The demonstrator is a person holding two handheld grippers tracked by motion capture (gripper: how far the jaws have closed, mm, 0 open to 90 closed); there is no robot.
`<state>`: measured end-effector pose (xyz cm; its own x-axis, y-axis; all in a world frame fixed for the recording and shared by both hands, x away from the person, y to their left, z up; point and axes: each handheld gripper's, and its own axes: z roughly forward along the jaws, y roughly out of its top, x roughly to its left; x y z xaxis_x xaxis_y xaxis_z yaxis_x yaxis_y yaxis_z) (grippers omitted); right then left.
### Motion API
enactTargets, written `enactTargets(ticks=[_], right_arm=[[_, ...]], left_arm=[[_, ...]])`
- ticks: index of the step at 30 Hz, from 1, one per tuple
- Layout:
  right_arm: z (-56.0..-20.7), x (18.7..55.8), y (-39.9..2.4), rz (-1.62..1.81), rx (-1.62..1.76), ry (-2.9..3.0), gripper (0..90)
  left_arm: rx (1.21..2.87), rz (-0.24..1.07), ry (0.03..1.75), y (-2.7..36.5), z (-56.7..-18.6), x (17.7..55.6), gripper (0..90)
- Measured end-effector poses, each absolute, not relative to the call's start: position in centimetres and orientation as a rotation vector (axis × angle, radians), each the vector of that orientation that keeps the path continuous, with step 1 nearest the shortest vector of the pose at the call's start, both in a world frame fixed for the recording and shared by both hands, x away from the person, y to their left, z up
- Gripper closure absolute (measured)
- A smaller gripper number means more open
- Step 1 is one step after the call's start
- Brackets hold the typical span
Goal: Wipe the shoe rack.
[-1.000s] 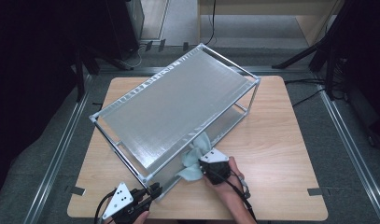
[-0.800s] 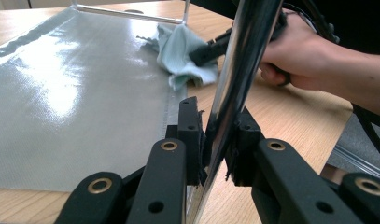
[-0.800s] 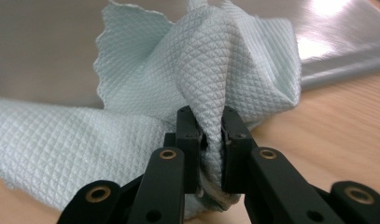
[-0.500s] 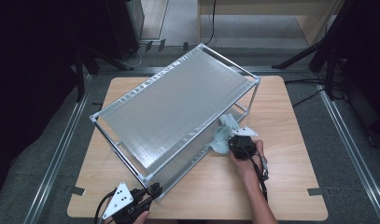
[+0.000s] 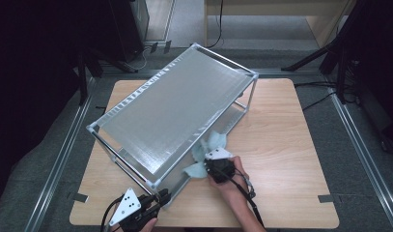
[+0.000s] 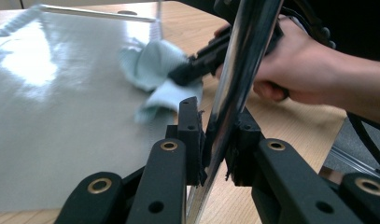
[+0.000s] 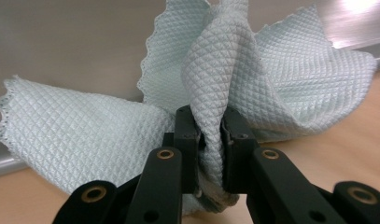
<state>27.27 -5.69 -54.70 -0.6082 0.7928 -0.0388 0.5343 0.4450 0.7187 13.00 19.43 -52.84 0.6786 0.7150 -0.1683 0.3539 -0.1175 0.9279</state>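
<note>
The right tongs point(image 7: 211, 126) are clamped tight on a bunched fold of the pale green cloth point(image 7: 253, 70), whose loose flaps fan out above and to both sides of the jaws against the lower shelf point(image 5: 228, 126) of the metal rack point(image 5: 175, 101). The left tongs point(image 6: 215, 140) are closed on the rack's upright post point(image 6: 234, 88) at the corner nearest the bench's front edge, steadying the frame.

The main risk is judged to be the grip on the cloth: only a narrow pinch of fabric sits between the pads, so a hard drag across the shelf could pull it free or leave the flaps trailing without wiping. A second risk is the rack shifting on the bench point(image 5: 290, 145); the post is smooth and shiny, and a sideways push from the right hand point(image 5: 232, 176) could make it slide through the left tongs. The cloth could also snag on the shelf's front rim.

In the high view the cloth point(image 5: 208, 150) lies at the rack's long front side, partly on the lower shelf and partly over the bench, just ahead of the right tongs point(image 5: 214, 163) and well apart from the left tongs point(image 5: 161, 197).
</note>
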Motion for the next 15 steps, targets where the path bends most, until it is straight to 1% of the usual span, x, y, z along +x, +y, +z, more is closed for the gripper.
enactTargets(ticks=[4, 8, 11, 15], right_arm=[[-54.6, 25.1, -3.7, 1.020, 1.020, 2.423, 78.4], [-54.6, 24.1, -3.1, 1.048, 0.961, 2.462, 78.7], [-54.7, 25.0, -4.0, 1.027, 1.004, 2.430, 78.8], [-54.7, 27.2, -6.3, 0.971, 1.120, 2.330, 79.2]], left_arm=[[1.724, 0.384, 0.863, 19.4, -52.9, 13.0, 78.5], [1.724, 0.382, 0.863, 19.4, -52.9, 13.1, 78.5], [1.723, 0.381, 0.862, 19.3, -52.9, 13.1, 78.5], [1.724, 0.380, 0.858, 19.2, -52.9, 13.2, 78.5]])
